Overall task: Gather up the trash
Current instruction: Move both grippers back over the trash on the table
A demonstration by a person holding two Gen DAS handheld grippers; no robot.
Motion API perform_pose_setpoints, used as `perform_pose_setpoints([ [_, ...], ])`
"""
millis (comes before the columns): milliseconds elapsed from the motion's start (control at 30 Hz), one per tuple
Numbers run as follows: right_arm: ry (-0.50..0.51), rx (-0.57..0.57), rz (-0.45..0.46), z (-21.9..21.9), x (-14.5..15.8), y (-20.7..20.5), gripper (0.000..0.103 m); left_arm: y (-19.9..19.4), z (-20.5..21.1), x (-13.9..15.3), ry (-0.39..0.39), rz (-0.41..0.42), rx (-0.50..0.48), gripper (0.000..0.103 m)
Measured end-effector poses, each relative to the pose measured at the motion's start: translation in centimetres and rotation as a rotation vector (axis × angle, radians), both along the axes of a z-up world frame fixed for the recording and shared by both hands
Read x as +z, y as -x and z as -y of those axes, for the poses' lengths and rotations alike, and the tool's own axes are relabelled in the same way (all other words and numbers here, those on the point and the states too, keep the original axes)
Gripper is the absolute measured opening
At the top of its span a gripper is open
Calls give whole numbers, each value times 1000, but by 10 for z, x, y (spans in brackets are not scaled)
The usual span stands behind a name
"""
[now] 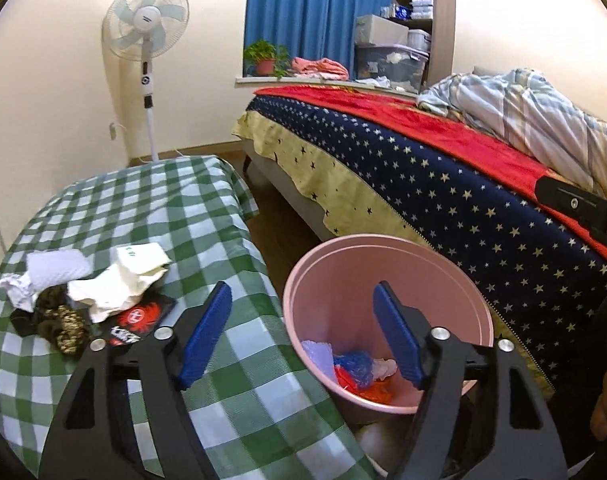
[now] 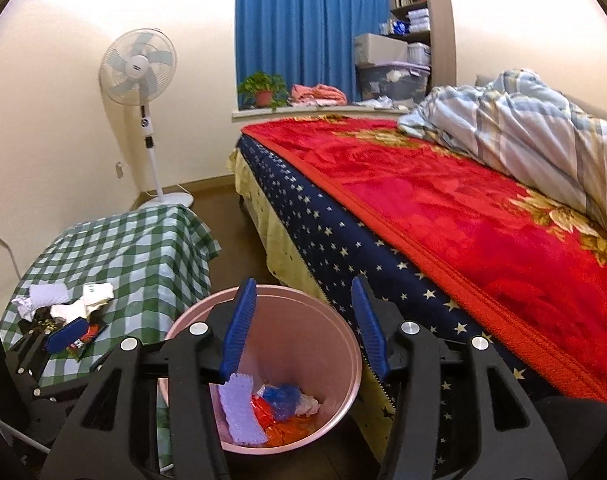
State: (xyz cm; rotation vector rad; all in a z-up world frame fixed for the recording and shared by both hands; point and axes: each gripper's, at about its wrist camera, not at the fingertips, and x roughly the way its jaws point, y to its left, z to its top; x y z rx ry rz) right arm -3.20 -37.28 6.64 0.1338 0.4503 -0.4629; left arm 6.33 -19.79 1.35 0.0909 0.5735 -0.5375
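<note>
A pink bin (image 1: 327,280) stands on the floor between the checked table and the bed; it holds blue, red and white wrappers (image 1: 357,372). It also shows in the right wrist view (image 2: 343,332), with the wrappers (image 2: 279,404) inside. A pile of trash lies on the table: crumpled white paper (image 1: 119,280), a white tissue (image 1: 55,268), a red and black packet (image 1: 139,318). My left gripper (image 1: 303,312) is open and empty, over the table's right edge and the bin. My right gripper (image 2: 303,304) is open and empty above the bin.
The green checked table (image 1: 175,216) is on the left. The bed (image 2: 463,220) with a red blanket and starred sheet runs along the right. A standing fan (image 1: 145,40) is at the back wall. A window sill with a plant (image 1: 265,58) is behind.
</note>
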Motion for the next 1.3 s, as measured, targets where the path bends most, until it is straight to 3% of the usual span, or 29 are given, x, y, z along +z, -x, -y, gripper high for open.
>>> perform_pose_setpoints([
  [200, 12, 51, 20, -22, 11, 6, 50, 8, -25, 11, 23, 3, 48, 51],
  [533, -54, 140, 39, -52, 8, 3, 49, 4, -76, 8, 22, -11, 222, 50],
  [700, -67, 233, 61, -68, 5, -16, 47, -9, -103, 1, 18, -18, 347, 50],
  [933, -129, 360, 29, -87, -17, -55, 34, -26, -137, -10, 14, -17, 498, 50],
  [1167, -194, 447, 11, -106, -34, -92, 24, -40, -160, -17, 10, -22, 593, 50],
  [1300, -242, 472, -3, -112, -45, -113, 24, -50, -170, -21, 19, -40, 623, 50],
])
